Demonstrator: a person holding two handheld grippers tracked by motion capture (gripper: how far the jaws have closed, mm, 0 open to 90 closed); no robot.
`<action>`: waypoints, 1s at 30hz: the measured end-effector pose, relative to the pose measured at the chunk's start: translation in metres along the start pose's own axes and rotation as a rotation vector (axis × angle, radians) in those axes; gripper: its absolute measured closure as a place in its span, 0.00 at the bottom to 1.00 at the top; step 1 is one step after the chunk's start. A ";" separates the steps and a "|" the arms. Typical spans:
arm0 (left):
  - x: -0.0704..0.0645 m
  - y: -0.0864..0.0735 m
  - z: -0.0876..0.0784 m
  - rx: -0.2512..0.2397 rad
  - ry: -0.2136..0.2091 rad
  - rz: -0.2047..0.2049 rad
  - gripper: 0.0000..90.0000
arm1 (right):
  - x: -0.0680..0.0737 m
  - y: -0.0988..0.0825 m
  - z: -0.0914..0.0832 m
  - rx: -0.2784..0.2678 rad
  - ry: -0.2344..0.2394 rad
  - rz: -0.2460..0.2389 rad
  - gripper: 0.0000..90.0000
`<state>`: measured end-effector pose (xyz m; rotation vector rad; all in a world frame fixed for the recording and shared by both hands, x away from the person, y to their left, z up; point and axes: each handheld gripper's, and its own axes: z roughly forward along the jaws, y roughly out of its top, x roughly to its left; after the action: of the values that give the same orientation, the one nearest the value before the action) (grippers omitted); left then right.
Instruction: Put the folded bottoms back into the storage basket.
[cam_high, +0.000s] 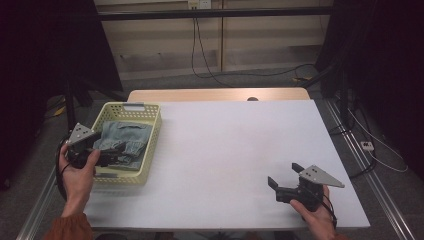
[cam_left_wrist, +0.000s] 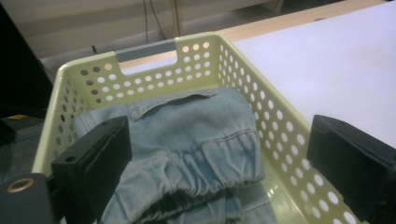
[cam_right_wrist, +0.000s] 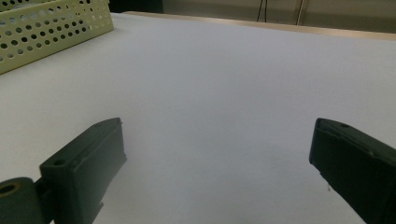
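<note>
A pale yellow perforated basket (cam_high: 151, 135) stands at the table's left, holding a folded light-blue denim garment (cam_high: 124, 138). My left gripper (cam_high: 114, 156) hovers over the basket's near end, open, with its jaws spread above the garment (cam_left_wrist: 187, 140) and nothing between them. The basket wall (cam_left_wrist: 280, 135) runs under its right-hand jaw. My right gripper (cam_high: 284, 178) rests low over the white table near the front right, open and holding nothing; its view looks across the bare tabletop (cam_right_wrist: 224, 84) toward the basket (cam_right_wrist: 51, 32).
The white table surface (cam_high: 240, 145) spans the middle, with a wooden strip (cam_high: 215, 94) along its far edge. Cables (cam_high: 200, 55) hang behind the table and lie on the floor at the right. Dark curtains flank both sides.
</note>
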<state>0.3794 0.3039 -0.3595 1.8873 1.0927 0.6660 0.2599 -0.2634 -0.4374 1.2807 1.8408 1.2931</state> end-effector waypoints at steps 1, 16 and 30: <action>-0.002 0.000 -0.001 0.015 -0.008 0.002 0.07 | 0.000 0.000 0.000 0.000 0.000 -0.001 0.04; -0.018 -0.012 -0.021 -0.003 0.038 0.008 0.08 | 0.001 0.000 0.000 -0.005 0.006 0.000 0.04; -0.041 -0.005 -0.011 -0.032 -0.014 0.025 0.07 | 0.001 0.000 0.000 -0.003 0.005 0.002 0.04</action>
<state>0.3495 0.2737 -0.3598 1.8784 1.0447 0.6801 0.2599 -0.2627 -0.4371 1.2789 1.8410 1.3004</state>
